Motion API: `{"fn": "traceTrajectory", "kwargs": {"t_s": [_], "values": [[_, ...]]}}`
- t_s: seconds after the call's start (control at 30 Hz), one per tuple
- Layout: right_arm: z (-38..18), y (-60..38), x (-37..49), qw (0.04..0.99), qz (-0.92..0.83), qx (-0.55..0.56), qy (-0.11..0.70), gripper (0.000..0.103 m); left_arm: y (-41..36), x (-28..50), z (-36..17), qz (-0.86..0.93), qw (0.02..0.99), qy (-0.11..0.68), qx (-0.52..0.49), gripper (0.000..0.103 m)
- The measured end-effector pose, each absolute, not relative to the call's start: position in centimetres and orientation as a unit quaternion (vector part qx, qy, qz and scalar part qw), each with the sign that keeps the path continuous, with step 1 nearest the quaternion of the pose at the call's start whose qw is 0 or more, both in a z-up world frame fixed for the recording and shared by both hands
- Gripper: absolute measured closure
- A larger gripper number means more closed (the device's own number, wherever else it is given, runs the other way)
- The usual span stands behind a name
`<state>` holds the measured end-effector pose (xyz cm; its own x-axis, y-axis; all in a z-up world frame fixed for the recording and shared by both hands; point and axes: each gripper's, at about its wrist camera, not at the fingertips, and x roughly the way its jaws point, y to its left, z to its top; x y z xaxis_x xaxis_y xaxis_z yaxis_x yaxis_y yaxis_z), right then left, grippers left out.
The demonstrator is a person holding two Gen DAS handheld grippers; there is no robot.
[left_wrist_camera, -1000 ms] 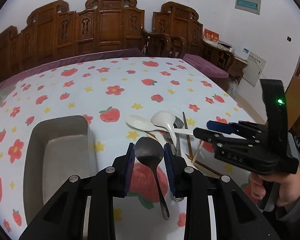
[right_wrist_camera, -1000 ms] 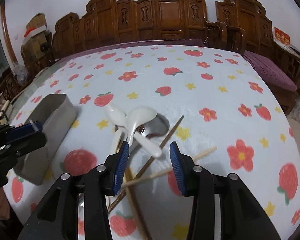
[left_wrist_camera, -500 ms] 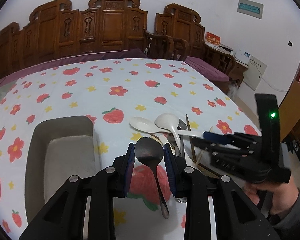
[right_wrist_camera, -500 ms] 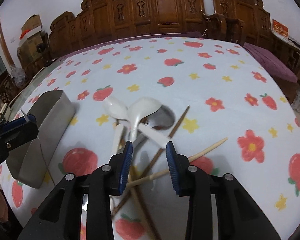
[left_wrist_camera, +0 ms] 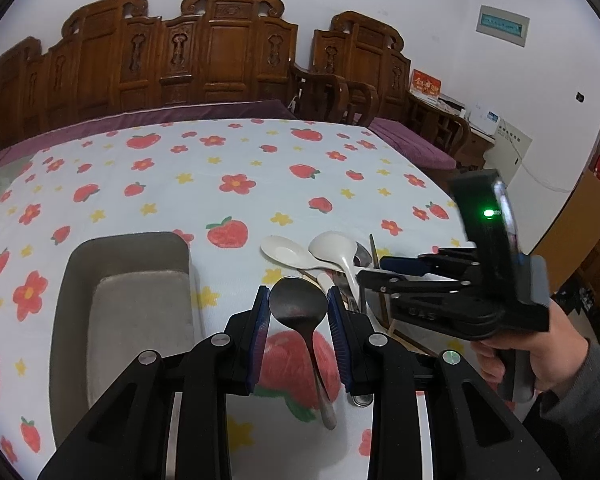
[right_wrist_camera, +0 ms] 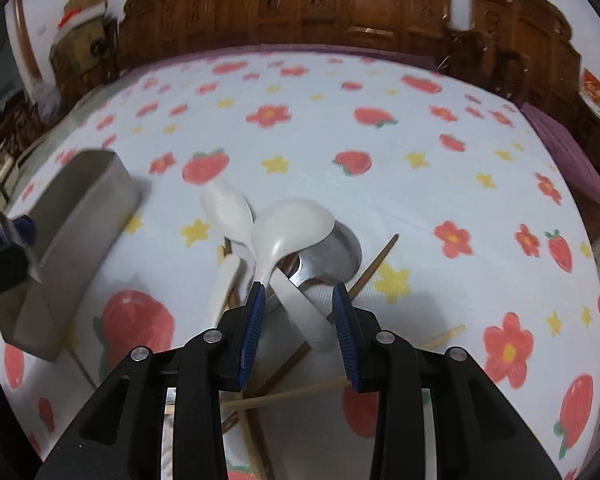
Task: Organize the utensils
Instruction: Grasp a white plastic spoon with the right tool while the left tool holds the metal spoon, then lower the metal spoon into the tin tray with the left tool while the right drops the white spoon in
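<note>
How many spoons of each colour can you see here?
White spoons: 2
Metal spoons: 2
Total: 4, judged by the bowls showing.

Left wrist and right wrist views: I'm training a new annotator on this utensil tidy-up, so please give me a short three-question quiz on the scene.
1. True or false: the left claw grips a metal spoon by its bowl.
2. Multiple choice: what lies between the right claw pads as they close? A) a chopstick only B) a white spoon handle C) nothing
3. Fill in: the grey tray holds ____ utensils.

Key: 1 true; 2 B; 3 no.
</note>
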<state>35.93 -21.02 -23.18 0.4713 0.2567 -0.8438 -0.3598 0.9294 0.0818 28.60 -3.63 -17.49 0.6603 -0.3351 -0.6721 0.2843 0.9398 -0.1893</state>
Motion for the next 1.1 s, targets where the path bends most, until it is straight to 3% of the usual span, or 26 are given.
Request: {"fn": "traceTrajectory", "kwargs": {"t_s": [0.1,0.17,0.5,0.77,1.1], "values": [[-22.9,-21.1,35.8,0.848,0.195,-0.045,0.491,0.085,-3.6,28.6,-17.5,-0.170,0.911,0.375,-0.033,0.076],[-22.8,-20.7,35.3,0.843,0.207,-0.049,0.495,0.089,-3.6,28.6,-17.5,-0.170,0.911,0.375,-0.032,0.076],[-21.4,-20.7,34.2,0.846,0.189,-0.059,0.495,0.091,-3.2,29.0,-17.7,-0.165,0.911,0.375,-0.035,0.076],[-18.9,-21.4,33.1,0.875,0.117,-0.159,0.443,0.091,-3.1,28.8,-16.6,-0.168,0.916,0.361,-0.046,0.076],[-16.0,-22.1,29.8,0.894,0.140,-0.131,0.404,0.090,-2.9,26.3,-13.7,-0.165,0.928,0.331,-0.032,0.076]]}}
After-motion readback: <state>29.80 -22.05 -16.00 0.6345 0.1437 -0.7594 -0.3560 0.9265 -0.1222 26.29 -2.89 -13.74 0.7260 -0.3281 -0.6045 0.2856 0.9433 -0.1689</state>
